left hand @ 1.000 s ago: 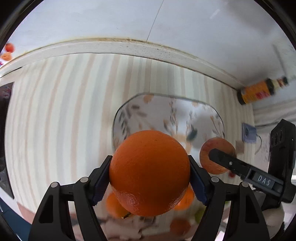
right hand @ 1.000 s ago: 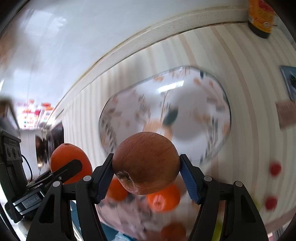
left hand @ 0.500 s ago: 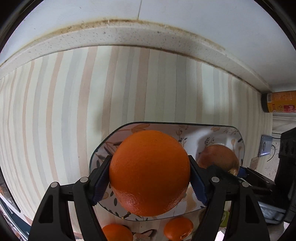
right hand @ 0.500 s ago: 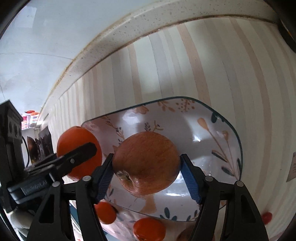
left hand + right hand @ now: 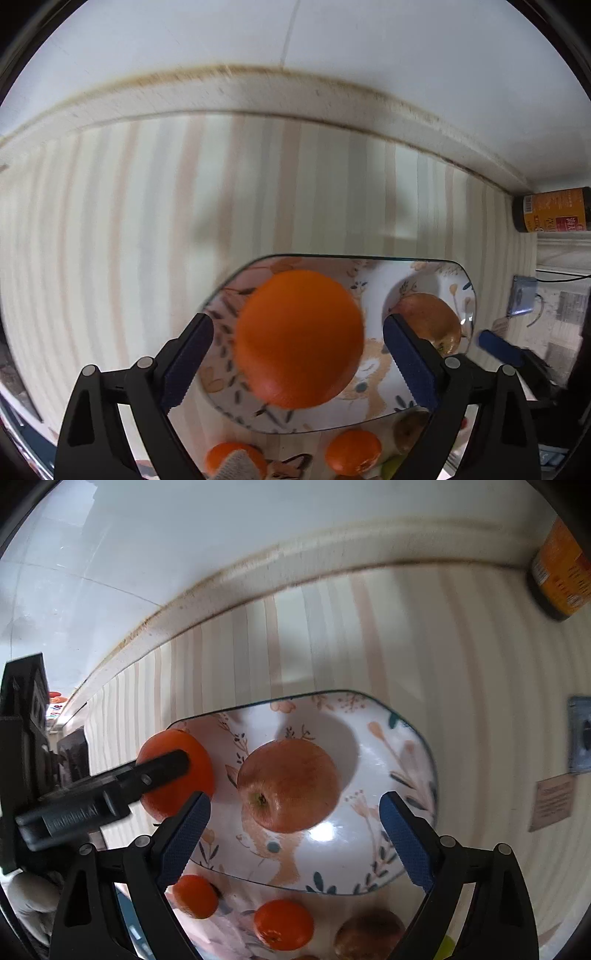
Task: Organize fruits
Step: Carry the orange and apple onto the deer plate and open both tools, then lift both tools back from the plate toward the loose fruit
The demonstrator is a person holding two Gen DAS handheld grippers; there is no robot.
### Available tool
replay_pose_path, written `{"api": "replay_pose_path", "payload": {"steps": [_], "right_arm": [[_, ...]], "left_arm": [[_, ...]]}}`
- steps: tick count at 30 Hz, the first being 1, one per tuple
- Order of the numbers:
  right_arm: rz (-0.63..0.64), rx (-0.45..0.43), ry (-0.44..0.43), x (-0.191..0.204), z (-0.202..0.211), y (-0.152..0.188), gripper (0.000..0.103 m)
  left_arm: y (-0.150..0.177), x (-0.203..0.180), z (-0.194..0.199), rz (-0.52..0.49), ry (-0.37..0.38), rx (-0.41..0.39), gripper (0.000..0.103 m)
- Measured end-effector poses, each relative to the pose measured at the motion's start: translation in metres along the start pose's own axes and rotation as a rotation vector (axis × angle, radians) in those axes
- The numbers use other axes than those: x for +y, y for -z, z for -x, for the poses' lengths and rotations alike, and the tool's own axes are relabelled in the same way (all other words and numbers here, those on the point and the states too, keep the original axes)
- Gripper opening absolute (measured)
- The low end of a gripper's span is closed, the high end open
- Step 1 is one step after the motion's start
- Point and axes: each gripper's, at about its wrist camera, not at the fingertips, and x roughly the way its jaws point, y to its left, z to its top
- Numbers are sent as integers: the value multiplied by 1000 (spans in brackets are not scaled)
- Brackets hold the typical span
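A white floral plate [image 5: 373, 273] [image 5: 406, 746] lies on a striped cloth. My left gripper [image 5: 297, 350] is open, and the big orange [image 5: 299, 338] [image 5: 173, 775] sits blurred between its spread jaws over the plate's left part. My right gripper [image 5: 295, 819] is open, and the red apple [image 5: 288, 784] [image 5: 428, 325] rests on the plate between and beyond its jaws. Two small tangerines [image 5: 195, 895] [image 5: 282, 923] and a brown fruit [image 5: 369, 938] lie in front of the plate, near me.
A dark bottle with an orange label [image 5: 550, 208] [image 5: 561, 576] lies at the far right by the wall. A raised counter edge [image 5: 258, 99] runs along the back. A blue card [image 5: 522, 295] and papers lie to the right.
Both grippers have opened. The orange and the apple have left the jaws and are down at the plate. Both grippers drew back slightly.
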Motion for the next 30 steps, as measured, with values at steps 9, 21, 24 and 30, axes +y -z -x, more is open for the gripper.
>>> {"api": "replay_pose_path", "payload": {"steps": [9, 21, 24, 30], "right_arm": [[92, -140, 210, 12, 53, 49, 95], [154, -221, 256, 28, 96, 133, 95], [163, -252, 254, 34, 111, 152, 95], [171, -301, 247, 42, 139, 182, 95]], "left_arm": [[61, 7, 54, -27, -140, -157, 94], [161, 4, 108, -59, -154, -282, 94], [177, 2, 120, -71, -155, -302, 94], [201, -5, 143, -89, -152, -347, 94]]}}
